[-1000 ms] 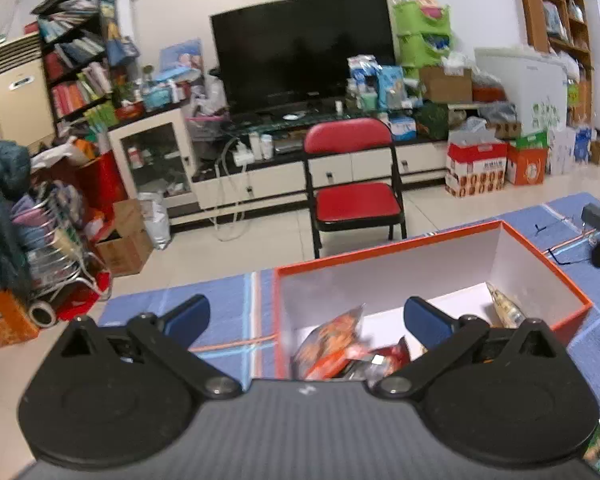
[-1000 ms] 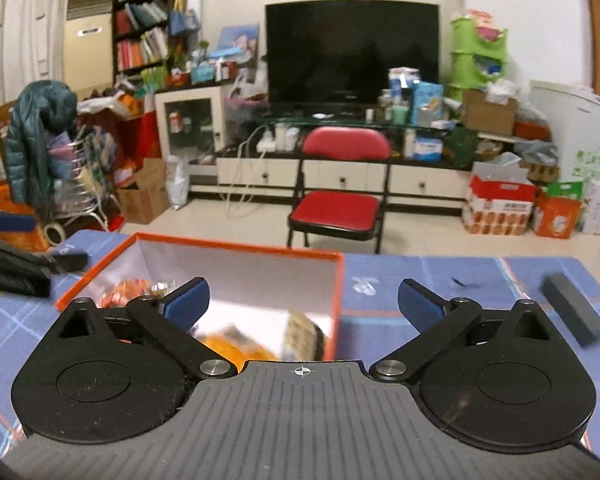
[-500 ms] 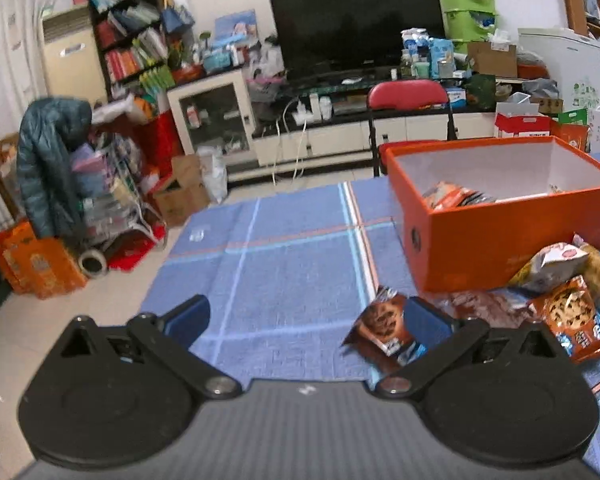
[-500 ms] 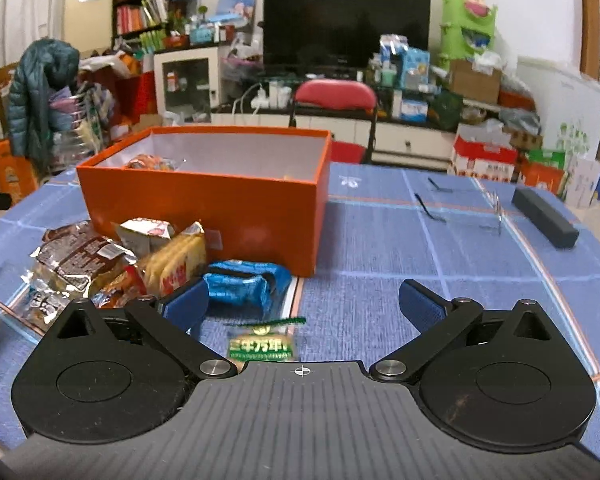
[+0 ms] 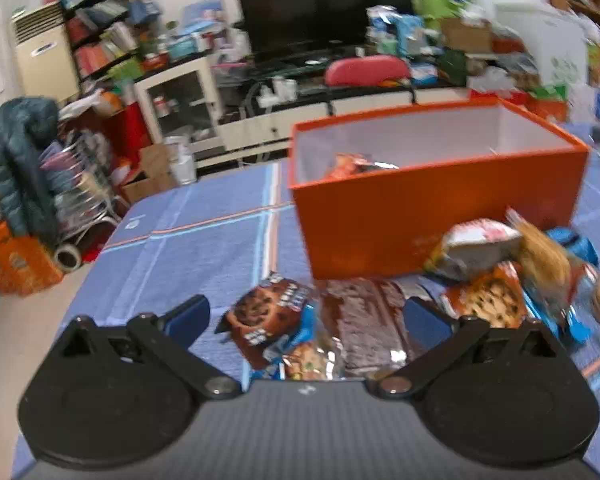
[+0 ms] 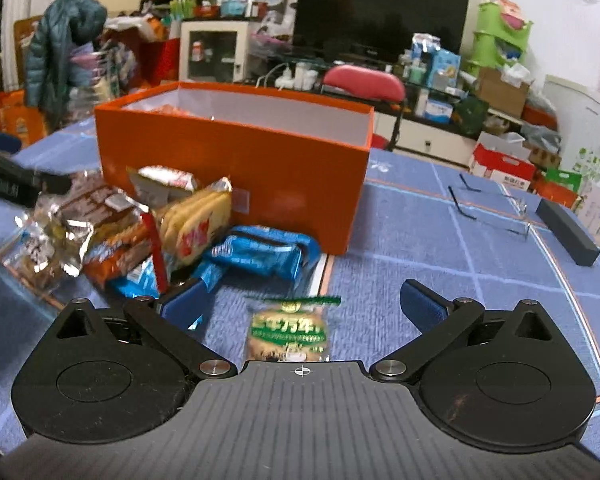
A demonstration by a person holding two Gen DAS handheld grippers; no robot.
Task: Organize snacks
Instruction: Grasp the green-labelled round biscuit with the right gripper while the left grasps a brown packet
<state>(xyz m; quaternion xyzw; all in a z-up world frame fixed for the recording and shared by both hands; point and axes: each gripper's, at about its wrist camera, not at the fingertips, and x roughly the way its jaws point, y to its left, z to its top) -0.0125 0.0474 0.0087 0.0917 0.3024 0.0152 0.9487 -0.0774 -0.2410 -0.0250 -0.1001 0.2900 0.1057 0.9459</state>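
A cluttered living room fills the upper part of both frames, with a black television (image 6: 380, 12) at top centre and a red chair (image 6: 364, 84) beneath it. Below lies the table (image 6: 440, 248) under its blue checked cloth, carrying the orange box (image 6: 260, 160) at centre, open-topped with some packets inside. In front of the box, left of centre in the right wrist view, sits a heap of snack packets (image 6: 140, 220), the blue packet (image 6: 260, 254) at its right edge. At the bottom of that frame the right hand-held gripper (image 6: 304, 306) stands wide open and holds nothing, a green packet (image 6: 290, 330) lying on the cloth between its fingers. The left hand-held gripper (image 5: 306, 318) at lower centre of its view is likewise spread wide and empty, over a brown cookie packet (image 5: 268, 316).
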